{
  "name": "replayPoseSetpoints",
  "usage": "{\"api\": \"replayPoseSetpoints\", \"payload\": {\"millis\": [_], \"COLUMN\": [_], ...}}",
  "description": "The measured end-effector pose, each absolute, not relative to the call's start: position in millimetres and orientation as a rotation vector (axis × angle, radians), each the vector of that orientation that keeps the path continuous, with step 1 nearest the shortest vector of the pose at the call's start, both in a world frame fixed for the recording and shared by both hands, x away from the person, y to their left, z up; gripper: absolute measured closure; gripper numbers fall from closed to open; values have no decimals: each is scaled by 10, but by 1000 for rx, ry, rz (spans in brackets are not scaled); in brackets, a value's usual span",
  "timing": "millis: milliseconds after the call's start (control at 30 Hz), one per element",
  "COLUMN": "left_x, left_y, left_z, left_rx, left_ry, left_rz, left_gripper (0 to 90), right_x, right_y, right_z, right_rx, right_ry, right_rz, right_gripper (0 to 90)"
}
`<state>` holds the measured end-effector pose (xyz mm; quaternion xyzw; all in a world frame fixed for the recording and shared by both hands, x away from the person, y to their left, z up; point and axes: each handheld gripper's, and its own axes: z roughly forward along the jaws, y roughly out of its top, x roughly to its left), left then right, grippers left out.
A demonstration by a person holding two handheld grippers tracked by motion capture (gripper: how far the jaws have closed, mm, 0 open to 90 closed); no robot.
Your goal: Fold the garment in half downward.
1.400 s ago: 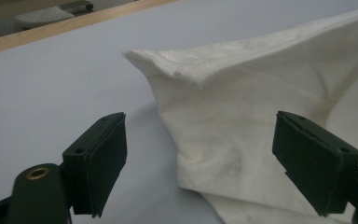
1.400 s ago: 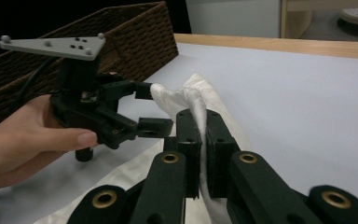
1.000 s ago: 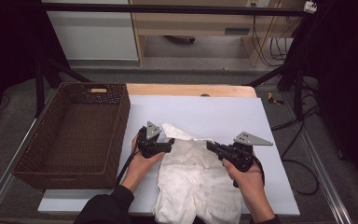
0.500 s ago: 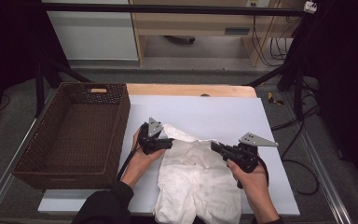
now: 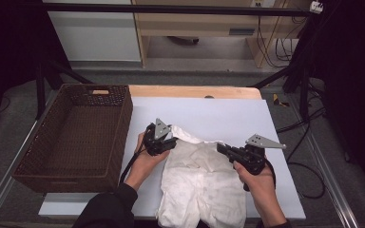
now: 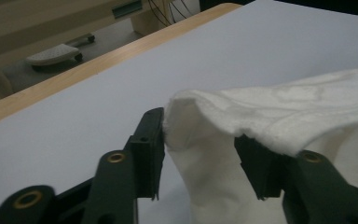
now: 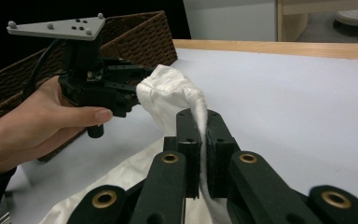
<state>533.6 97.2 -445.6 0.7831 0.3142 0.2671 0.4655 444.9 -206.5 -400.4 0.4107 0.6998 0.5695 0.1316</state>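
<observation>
Left tool (image 5: 167, 142), at centre frame beside the dark woven wicker basket (image 5: 71, 137), has its jaws parted around the top corner of the white, crumpled cotton shorts (image 5: 202, 183), a fold lying loosely between them. Right of it, the right tool (image 5: 224, 148) is clamped tight on the waistband edge. Over the past second the right tool has drawn slightly rightward, pulling that edge taut between the two; this suggests the garment is being spread flat for folding. Soft, wrinkled cloth lies on the smooth pale-grey desk (image 5: 228, 114), legs trailing toward the lower edge.
</observation>
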Motion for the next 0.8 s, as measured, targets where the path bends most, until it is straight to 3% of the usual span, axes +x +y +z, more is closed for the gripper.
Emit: {"api": "replayPoseSetpoints", "payload": {"millis": [300, 800], "left_x": [5379, 5332], "left_y": [976, 1036], "left_z": [-4431, -4332], "left_rx": [1888, 1848], "left_ry": [795, 896], "left_rz": [620, 628], "left_gripper": [865, 888], "right_x": [4477, 4612], "right_y": [-2149, -2273], "right_z": [-3987, -4001], "right_rx": [1206, 1222], "right_ry": [1999, 1958], "right_rz": [1661, 1509], "right_gripper": [870, 870]}}
